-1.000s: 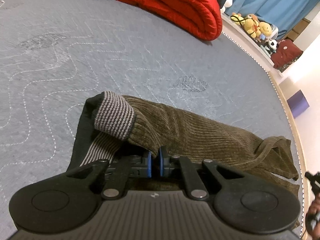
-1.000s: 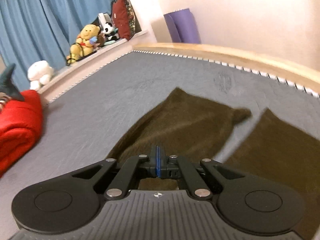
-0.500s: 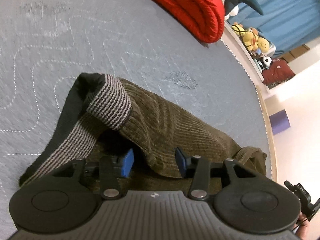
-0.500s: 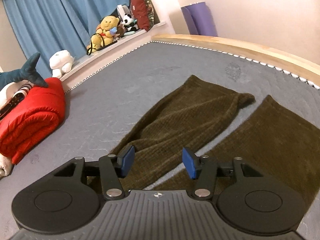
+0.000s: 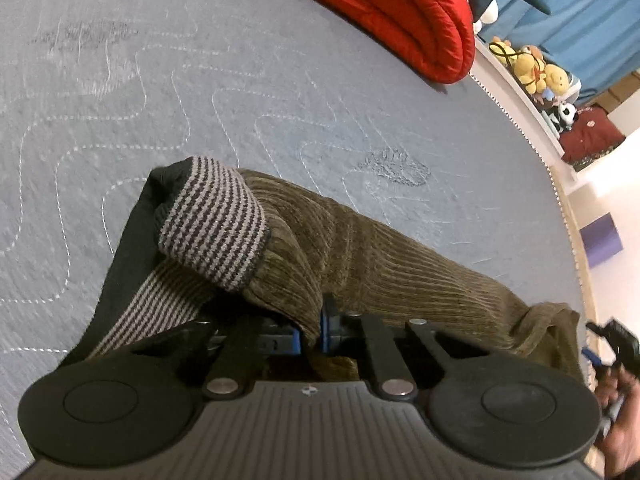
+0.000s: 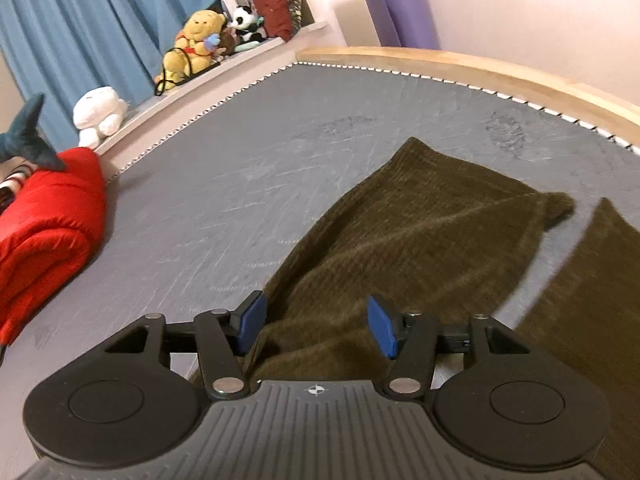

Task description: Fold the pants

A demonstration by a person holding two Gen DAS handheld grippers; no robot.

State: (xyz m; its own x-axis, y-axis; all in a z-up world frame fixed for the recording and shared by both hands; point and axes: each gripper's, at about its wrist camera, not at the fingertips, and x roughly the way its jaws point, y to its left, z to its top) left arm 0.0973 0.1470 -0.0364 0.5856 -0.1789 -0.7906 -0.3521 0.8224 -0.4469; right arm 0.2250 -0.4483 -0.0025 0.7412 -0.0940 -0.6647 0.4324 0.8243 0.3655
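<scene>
Nearest in the left wrist view, the left gripper point(image 5: 311, 330) has just closed its blue pads on a fold of the brown corduroy pants point(image 5: 360, 264) close to the waist, where the striped waistband point(image 5: 212, 224) is turned over to show its lining. In the right wrist view, the right gripper point(image 6: 316, 326) has just opened: its jaws stand well apart over the near end of a pant leg point(image 6: 420, 240), with cloth between the pads but not pressed. The pants lie on the grey quilted mattress point(image 5: 200, 100), the two legs spread apart toward the far right edge.

To do this step well, I judge the right gripper should close on the leg's outer edge, taking both layers, while the left keeps its pinch, so the waist does not slide as the cloth is carried over. The flipped waistband probably wants flattening, or the fold will sit lumpy.

Farther off, a folded red quilt point(image 5: 380, 8) lies at the far side of the mattress, well apart from the pants. Beyond it, plush toys point(image 6: 196, 48) line a ledge before blue curtains point(image 6: 100, 20). Nothing stands in the way of the fold.
</scene>
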